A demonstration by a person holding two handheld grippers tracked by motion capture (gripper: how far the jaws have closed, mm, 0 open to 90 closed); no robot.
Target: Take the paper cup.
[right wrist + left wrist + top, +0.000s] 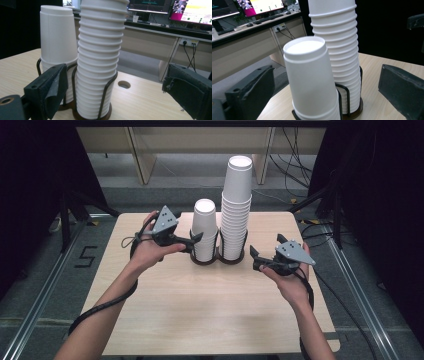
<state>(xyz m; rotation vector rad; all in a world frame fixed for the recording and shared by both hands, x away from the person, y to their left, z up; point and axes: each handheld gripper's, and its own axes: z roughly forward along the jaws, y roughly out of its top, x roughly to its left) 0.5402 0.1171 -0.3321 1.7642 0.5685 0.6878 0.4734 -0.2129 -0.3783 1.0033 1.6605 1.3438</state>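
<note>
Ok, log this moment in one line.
left claw: open, beside short cup stack | right claw: open, empty | tall cup stack: in holder

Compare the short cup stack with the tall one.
The short stack has few cups and a long bare top cup; the tall stack has many, its side ringed with rims. The tall stack reaches much higher. Both are white, upside down, each in its own ring of the wire holder.

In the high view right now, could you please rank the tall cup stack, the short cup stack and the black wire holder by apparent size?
1. Tall cup stack, plainly largest.
2. Short cup stack.
3. Black wire holder; mostly hidden behind the cups, so its rank is unsure.
</note>
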